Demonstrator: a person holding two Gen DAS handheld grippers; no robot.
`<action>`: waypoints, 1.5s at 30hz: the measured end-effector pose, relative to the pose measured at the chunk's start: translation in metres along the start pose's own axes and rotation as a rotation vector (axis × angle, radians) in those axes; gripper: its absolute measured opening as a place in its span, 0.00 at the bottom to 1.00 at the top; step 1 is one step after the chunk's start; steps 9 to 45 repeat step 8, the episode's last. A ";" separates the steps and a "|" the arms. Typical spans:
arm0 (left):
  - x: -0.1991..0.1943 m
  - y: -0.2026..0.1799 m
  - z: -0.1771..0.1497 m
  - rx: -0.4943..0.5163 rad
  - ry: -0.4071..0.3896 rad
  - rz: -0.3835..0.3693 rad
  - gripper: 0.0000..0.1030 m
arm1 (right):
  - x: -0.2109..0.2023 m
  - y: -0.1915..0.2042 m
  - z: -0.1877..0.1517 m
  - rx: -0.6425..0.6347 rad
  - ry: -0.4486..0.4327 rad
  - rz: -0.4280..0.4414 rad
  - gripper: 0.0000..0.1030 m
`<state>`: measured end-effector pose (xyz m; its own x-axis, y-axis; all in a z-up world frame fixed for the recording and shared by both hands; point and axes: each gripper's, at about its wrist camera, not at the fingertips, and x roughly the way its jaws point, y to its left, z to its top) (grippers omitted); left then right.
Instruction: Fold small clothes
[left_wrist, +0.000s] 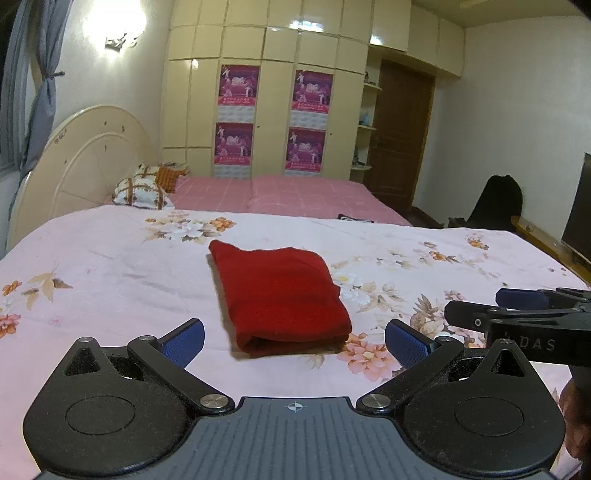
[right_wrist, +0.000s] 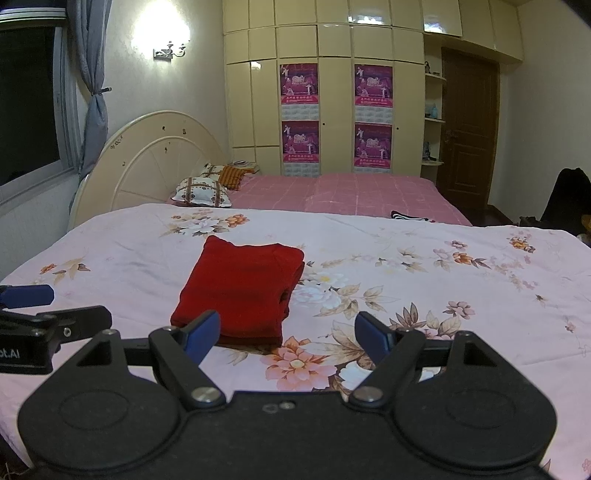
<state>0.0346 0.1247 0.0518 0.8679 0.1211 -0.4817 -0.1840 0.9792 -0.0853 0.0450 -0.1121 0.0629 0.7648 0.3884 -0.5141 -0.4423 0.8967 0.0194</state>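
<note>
A red garment (left_wrist: 280, 299) lies folded into a compact rectangle on the pink floral bedsheet (left_wrist: 110, 266). It also shows in the right wrist view (right_wrist: 240, 288). My left gripper (left_wrist: 293, 341) is open and empty, just in front of the garment's near folded edge. My right gripper (right_wrist: 288, 334) is open and empty, near the garment's front right corner. The right gripper also shows at the right edge of the left wrist view (left_wrist: 517, 314). The left gripper shows at the left edge of the right wrist view (right_wrist: 44, 314).
A patterned pillow (left_wrist: 138, 192) lies by the cream headboard (left_wrist: 81, 166). A second bed with a pink checked cover (left_wrist: 295, 195) stands behind. A cream wardrobe (left_wrist: 269, 92) with posters and a brown door (left_wrist: 402, 136) are at the back. A dark bag (left_wrist: 498, 203) sits at right.
</note>
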 end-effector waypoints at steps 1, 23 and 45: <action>-0.001 -0.001 0.000 0.017 -0.010 0.003 1.00 | 0.000 0.000 0.000 0.000 0.000 -0.001 0.77; -0.003 -0.001 0.001 0.016 -0.018 0.015 1.00 | 0.001 0.000 0.000 -0.003 0.002 0.001 0.77; -0.003 -0.001 0.001 0.016 -0.018 0.015 1.00 | 0.001 0.000 0.000 -0.003 0.002 0.001 0.77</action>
